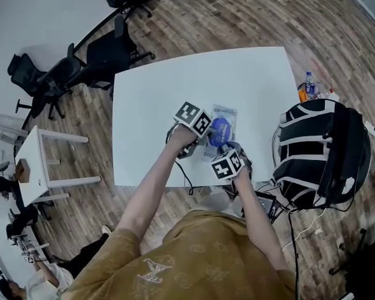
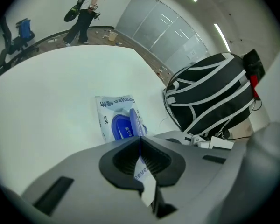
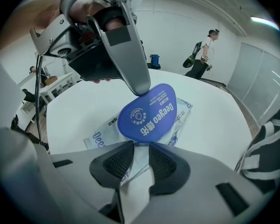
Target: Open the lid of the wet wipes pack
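Wet wipes pack lies flat on the white table, right in front of the person; is the blue lid open yet or only halfway? And which gripper has what? (first poster)

Looks mid-open to me; the lid stands tilted up off its base, label facing the right gripper, hinge end low, free end high. The right gripper's jaws are closed onto the pack's near end; white film sits squeezed between the pads, so I'd call that one the anchor. The left gripper has its jaws pressed together; the lid's free tip runs straight into them and a thin white printed strip shows between the pads; I read that as a pinch on the lid, though I can't tell what the strip is. In the right gripper view one left fingertip touches the lid's top rim. Next move, my guess: swing the lid further back on its hinge while the right holds the pack down; pull too hard and the light pack lifts too. (second poster)
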`<act>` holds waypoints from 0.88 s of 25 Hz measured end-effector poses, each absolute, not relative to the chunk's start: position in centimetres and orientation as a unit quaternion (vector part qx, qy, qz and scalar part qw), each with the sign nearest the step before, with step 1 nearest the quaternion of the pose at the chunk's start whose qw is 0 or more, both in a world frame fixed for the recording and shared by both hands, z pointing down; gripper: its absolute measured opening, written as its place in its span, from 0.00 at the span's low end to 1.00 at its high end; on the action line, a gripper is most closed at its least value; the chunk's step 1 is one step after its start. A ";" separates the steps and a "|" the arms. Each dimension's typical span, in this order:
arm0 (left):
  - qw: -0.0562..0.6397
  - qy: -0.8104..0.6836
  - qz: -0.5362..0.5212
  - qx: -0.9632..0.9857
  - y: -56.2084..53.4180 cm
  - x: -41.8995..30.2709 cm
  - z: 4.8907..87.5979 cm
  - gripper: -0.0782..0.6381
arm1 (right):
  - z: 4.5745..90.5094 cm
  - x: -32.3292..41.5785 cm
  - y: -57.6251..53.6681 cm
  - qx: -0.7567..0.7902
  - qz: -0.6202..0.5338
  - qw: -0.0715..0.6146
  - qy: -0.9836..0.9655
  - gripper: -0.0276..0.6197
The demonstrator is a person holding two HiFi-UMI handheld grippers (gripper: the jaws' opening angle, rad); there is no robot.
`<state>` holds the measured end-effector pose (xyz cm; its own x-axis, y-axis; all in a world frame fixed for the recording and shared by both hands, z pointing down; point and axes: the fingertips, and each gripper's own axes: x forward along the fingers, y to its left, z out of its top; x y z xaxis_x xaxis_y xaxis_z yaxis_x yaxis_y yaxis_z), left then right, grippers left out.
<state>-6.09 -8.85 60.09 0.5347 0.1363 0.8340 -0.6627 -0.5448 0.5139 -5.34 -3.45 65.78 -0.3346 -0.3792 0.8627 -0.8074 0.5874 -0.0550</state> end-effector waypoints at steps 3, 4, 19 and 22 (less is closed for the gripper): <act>0.453 -0.181 0.442 0.753 -8.9 -6.6 60.3 0.13 | 65.8 -5.4 -3.5 0.381 0.245 0.434 -0.779 0.18; 0.453 -0.183 0.441 0.753 -8.9 -6.6 60.4 0.13 | 65.9 -5.4 -3.5 0.381 0.245 0.434 -0.779 0.18; 0.458 -0.172 0.420 0.765 -8.5 -5.6 59.3 0.13 | 65.2 -4.7 -3.5 0.356 0.271 0.416 -0.792 0.18; 0.461 -0.167 0.416 0.766 -8.3 -5.3 59.3 0.13 | 65.1 -4.2 -3.3 0.357 0.265 0.424 -0.789 0.18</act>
<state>-5.30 -8.31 59.25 0.5976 0.1282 0.7914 -0.6392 -0.5197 0.5669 -4.23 -3.31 65.13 -0.3857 -0.3392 0.8580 -0.7884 0.6041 -0.1157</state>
